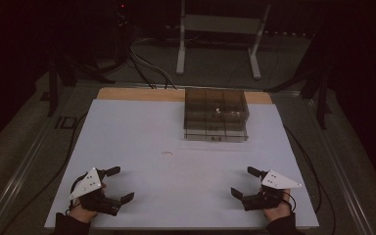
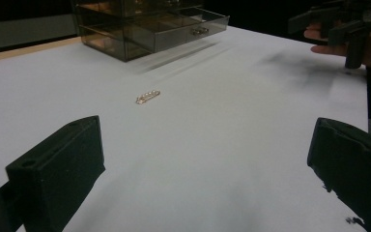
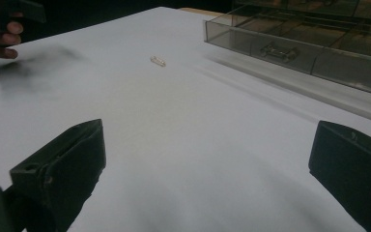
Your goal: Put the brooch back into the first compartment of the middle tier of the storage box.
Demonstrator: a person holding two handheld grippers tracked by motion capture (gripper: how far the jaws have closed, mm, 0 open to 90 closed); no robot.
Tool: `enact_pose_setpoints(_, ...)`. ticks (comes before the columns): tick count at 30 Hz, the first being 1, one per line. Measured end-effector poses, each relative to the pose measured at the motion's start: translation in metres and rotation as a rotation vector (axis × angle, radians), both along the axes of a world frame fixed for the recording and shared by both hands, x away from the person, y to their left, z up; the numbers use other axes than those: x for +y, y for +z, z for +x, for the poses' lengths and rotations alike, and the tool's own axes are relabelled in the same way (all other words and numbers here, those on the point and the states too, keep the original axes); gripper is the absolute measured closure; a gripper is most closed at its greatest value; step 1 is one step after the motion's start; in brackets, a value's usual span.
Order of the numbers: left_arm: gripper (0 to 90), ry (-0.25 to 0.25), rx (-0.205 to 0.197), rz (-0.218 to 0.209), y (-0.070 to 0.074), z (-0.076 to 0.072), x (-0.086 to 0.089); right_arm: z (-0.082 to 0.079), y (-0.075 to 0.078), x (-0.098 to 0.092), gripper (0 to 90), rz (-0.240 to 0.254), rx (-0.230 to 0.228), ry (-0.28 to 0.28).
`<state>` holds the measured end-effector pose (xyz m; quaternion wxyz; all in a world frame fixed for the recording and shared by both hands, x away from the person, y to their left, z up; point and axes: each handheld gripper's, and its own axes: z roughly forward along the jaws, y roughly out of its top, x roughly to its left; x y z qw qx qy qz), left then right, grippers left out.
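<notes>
A small gold hair clip (image 1: pixel 167 153) lies alone on the white table top (image 1: pixel 142 127); it also shows as the clip (image 2: pixel 148 96) in the left gripper view and the clip (image 3: pixel 158 61) in the right gripper view. Behind it stands a smoky clear drawer box (image 1: pixel 216 114), box (image 2: pixel 140 24), box (image 3: pixel 309 43), its bottom drawer pulled slightly out. My left gripper (image 1: pixel 119 184), gripper (image 2: pixel 207 164) rests at the near left corner, jaws wide apart and empty. My right gripper (image 1: pixel 245 182), gripper (image 3: pixel 207 164) rests at the near right, jaws equally wide and empty.
A strip of wooden table (image 1: pixel 127 94) shows behind the white sheet. Beyond it, on the dark floor, stand a white metal frame (image 1: pixel 220 29) and cables (image 1: pixel 147 68). Black stand legs (image 1: pixel 54 78) flank both sides. Cables trail off each gripper along the table edges.
</notes>
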<state>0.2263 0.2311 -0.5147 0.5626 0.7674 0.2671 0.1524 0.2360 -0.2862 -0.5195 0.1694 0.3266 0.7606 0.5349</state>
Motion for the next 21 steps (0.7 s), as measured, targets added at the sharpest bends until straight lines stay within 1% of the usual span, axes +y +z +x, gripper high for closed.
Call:
enact_pose_setpoints(2,0.3,0.004,0.000,-0.003,0.001,0.000,0.000,0.000,0.000,0.000,0.0,0.003,0.005,0.002)
enact_pose_setpoints(4,0.2,0.004,-0.003,0.001,0.002,-0.001,0.000,0.000,0.001,0.000,0.0,-0.004,-0.003,0.002)
enact_pose_setpoints(6,0.3,0.006,-0.001,-0.002,0.003,-0.001,0.002,0.000,0.001,-0.001,0.0,0.002,0.003,0.000)
enact_pose_setpoints(9,0.3,-0.002,0.010,0.000,0.005,0.000,0.003,0.000,0.002,0.000,0.0,0.006,0.003,0.001)
enact_pose_setpoints(14,0.2,-0.011,0.027,-0.011,0.009,0.003,0.003,0.000,0.002,0.001,0.0,0.016,0.004,0.006)
enact_pose_setpoints(16,0.3,-0.018,0.036,-0.005,0.014,0.007,0.003,0.000,0.002,0.001,0.0,0.012,0.007,0.010)
enact_pose_setpoints(17,0.2,-0.020,0.037,-0.002,0.016,0.008,0.003,0.000,0.003,0.001,0.0,0.018,0.005,0.012)
enact_pose_setpoints(19,0.2,-0.022,0.027,-0.001,0.021,0.011,0.003,-0.001,0.004,0.002,0.0,0.020,0.001,0.013)
enact_pose_setpoints(20,0.3,-0.022,0.027,-0.001,0.021,0.011,0.003,-0.001,0.004,0.002,0.0,0.019,0.000,0.016)
enact_pose_setpoints(21,0.3,-0.022,0.023,-0.007,0.026,0.014,0.003,-0.001,0.003,0.002,0.0,0.017,0.003,0.018)
